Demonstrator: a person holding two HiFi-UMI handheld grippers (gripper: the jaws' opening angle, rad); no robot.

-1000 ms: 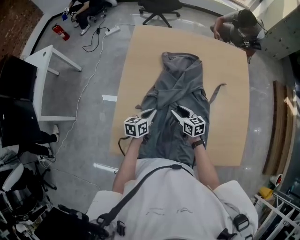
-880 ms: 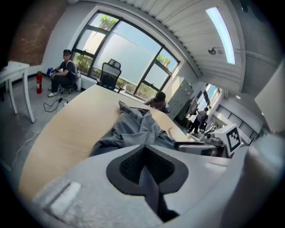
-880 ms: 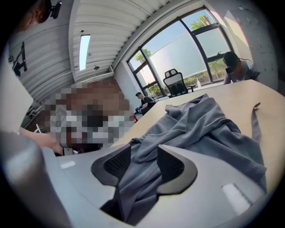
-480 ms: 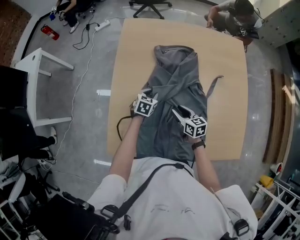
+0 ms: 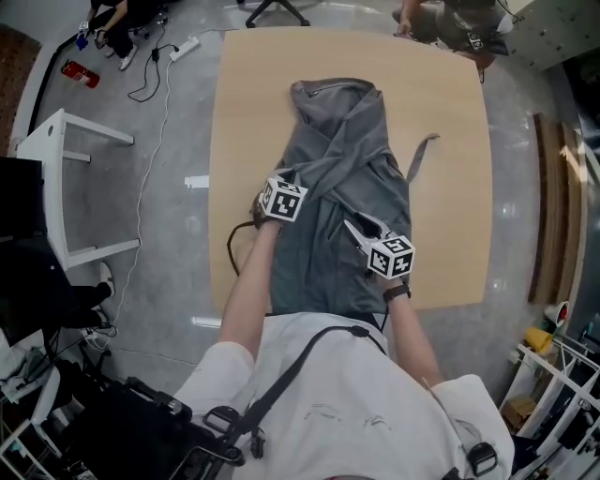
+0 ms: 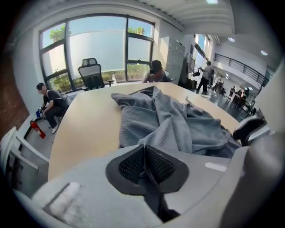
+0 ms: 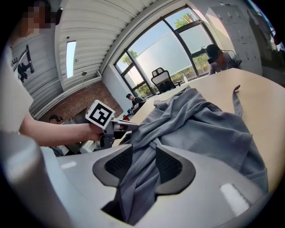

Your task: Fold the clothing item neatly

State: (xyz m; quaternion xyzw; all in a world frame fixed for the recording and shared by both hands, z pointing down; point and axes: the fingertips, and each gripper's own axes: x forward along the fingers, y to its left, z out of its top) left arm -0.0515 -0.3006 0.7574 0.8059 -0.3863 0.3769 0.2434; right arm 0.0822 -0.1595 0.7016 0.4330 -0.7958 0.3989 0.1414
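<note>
A grey garment (image 5: 352, 178) lies crumpled lengthwise on the wooden table (image 5: 450, 122), its sleeves crossed over the middle. My left gripper (image 5: 286, 180) is at the garment's left edge. Its jaws have just been closing and now stand shut, pinching a thin bit of the grey fabric (image 6: 178, 120) at the left gripper (image 6: 143, 149) tips. My right gripper (image 5: 352, 225) is over the lower middle of the garment. Its jaws have been closing too, and a thick fold of cloth (image 7: 213, 124) fills the gap of the right gripper (image 7: 143, 153). The left gripper (image 7: 127, 126) also shows there.
A loose grey strap (image 5: 419, 155) lies on the table right of the garment. A black cable (image 5: 234, 253) hangs off the table's left edge. A person (image 5: 450, 19) sits at the far end. A white side table (image 5: 56, 187) stands on the floor at left.
My left gripper has moved forward from the near part of the garment to its left edge and sunk toward the table. The right gripper has shifted only a little, still holding its fold.
</note>
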